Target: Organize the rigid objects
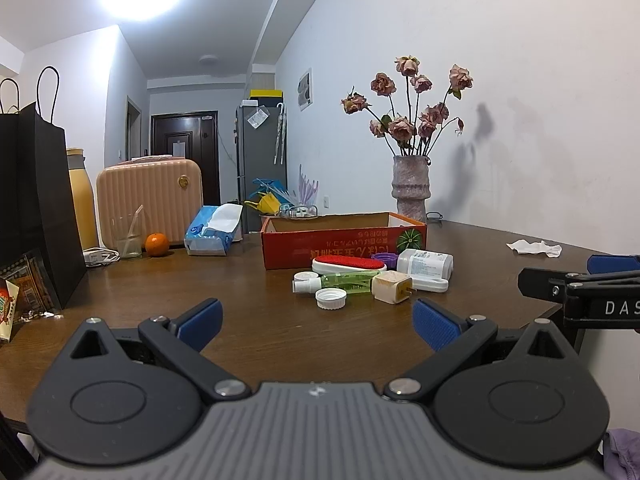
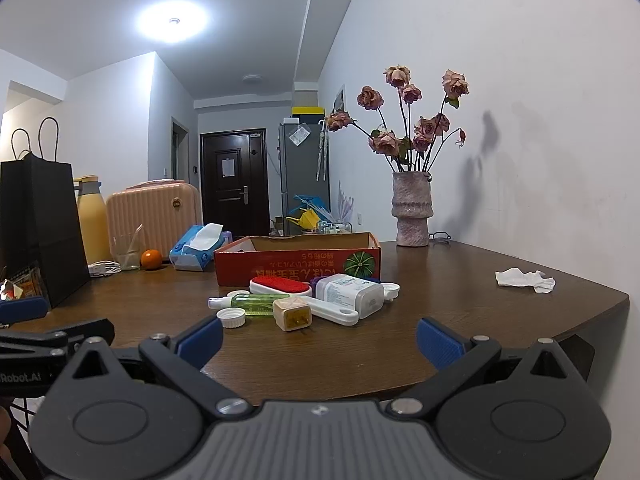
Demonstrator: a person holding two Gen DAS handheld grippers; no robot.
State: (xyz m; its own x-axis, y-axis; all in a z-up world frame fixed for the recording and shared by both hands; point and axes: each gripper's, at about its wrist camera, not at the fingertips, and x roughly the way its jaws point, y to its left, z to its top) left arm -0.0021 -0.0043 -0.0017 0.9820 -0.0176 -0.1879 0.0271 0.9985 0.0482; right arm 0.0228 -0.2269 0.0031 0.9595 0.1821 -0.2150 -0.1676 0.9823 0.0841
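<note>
The brown wooden table (image 1: 248, 280) stretches out ahead of me, carrying everything. At its far left stands a black paper bag (image 1: 36, 200), with a pink ribbed suitcase (image 1: 150, 200) behind the table's far edge. A vase of dried roses (image 1: 410, 188) stands by the wall at the back right. In the middle lies the red cardboard box (image 1: 344, 240), open at the top, with its printed side facing me.

My left tool (image 1: 316, 326) hovers low over the near part of the table, its blue pads spread wide apart and holding nothing. My right tool (image 2: 320, 338) does the same just beside it, fingers apart and empty.

Just in front of the box sits the cluster to sort: a white bottle (image 2: 352, 294) lying on its side, a red-topped white brush (image 2: 280, 286), a green clear bottle (image 2: 256, 304), and a beige plug adapter (image 2: 292, 314) tipped toward me. A loose white cap (image 2: 231, 317) lies nearest me on the left of the cluster, apart from the box.

A tissue pack (image 1: 212, 234), an orange (image 1: 156, 244) and a crumpled tissue (image 1: 534, 248) lie farther off.
</note>
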